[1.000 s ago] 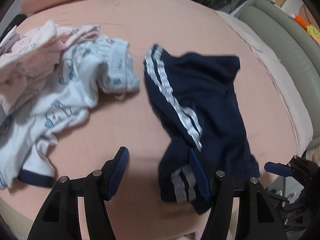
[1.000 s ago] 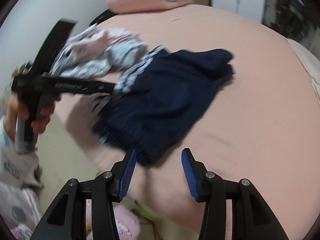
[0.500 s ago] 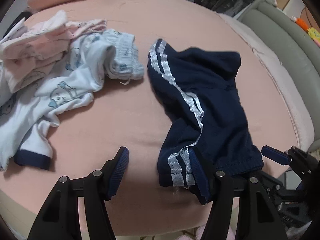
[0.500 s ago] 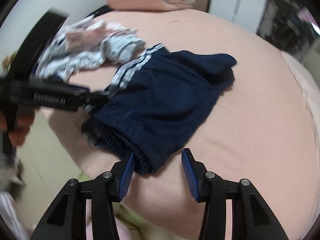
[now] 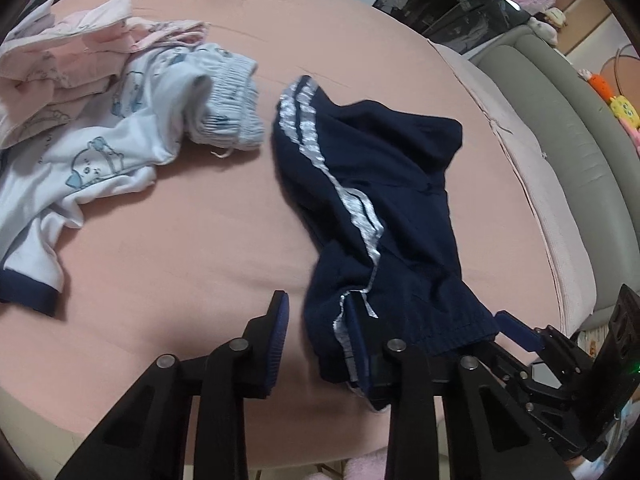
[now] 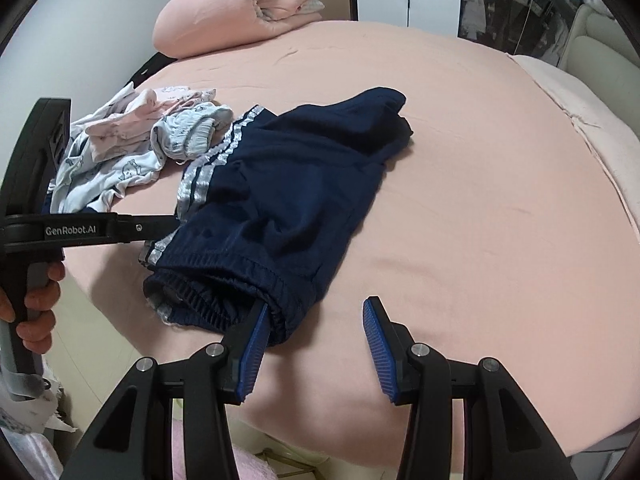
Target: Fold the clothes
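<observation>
Lying crumpled on the pink bed [image 6: 460, 168], the navy shorts [image 6: 280, 200] with silver-white side stripes occupy the near half of the mattress, their elastic waistband turned toward the bed's front edge. Left tool [image 5: 316, 340]: jaws closing; in the left wrist view the striped waistband corner of the shorts drapes over the right-hand finger [image 5: 358, 344], while the left-hand finger [image 5: 276, 340] stands clear of the cloth over bare sheet, so no two-sided grip is yet visible. In the right wrist view this same tool reaches in from the left, its tip at the striped edge of the shorts, and a hand [image 6: 38, 308] grasps its handle. Right tool [image 6: 316, 344]: jaws moderately apart and holding nothing; its left-hand finger [image 6: 254, 350] lies against or just under the hem of the waistband, and its right-hand finger [image 6: 378, 346] rests above bare sheet, apart from the garment. Beside the shorts, toward the left of both views, a heap of unfolded clothes comprises a white printed garment [image 5: 92, 156] with a navy cuff, a pale blue piece [image 5: 228, 108] with a gathered band, and pink printed items [image 5: 68, 56]; the pale blue piece lies just beside the striped edge of the shorts. A rolled pink blanket [image 6: 236, 4] sits at the far end of the bed. A grey padded bed surround [image 5: 568, 128] borders the mattress on the right of the left wrist view.
</observation>
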The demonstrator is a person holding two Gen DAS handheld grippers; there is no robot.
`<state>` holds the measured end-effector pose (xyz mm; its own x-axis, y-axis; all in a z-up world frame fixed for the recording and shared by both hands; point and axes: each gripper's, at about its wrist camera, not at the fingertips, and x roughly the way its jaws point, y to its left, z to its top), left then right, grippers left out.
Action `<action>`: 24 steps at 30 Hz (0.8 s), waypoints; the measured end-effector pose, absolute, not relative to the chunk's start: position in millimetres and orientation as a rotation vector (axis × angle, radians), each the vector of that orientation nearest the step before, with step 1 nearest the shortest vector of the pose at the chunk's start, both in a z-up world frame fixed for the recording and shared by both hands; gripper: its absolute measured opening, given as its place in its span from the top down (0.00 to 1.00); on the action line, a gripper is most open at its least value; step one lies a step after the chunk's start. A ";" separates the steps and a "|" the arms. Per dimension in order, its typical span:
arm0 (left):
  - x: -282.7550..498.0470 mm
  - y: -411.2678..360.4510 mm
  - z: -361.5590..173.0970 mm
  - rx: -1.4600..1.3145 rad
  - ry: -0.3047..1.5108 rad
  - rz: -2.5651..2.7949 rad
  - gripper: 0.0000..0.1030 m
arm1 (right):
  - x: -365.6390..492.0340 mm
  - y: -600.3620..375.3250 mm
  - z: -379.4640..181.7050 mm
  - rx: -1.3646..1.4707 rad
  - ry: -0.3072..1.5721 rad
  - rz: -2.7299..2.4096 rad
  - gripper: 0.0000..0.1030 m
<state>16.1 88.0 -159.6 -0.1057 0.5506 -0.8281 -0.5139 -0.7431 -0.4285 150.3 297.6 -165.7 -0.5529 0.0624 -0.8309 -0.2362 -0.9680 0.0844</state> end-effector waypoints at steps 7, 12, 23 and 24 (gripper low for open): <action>16.1 102.1 -146.3 -1.466 -0.129 1.830 0.82 | 161.7 310.4 -161.4 -1.269 0.433 2.660 0.78; 16.7 109.0 -131.5 -1.439 -0.147 1.819 0.84 | 168.6 324.7 -154.6 -1.182 0.551 2.658 0.86; 36.9 105.4 -150.4 -1.465 -0.027 1.829 0.84 | 176.5 345.0 -181.1 -1.314 0.709 2.530 0.88; 39.0 105.4 -156.8 -1.474 0.012 1.844 0.84 | 176.3 344.4 -181.7 -1.324 0.708 2.535 0.88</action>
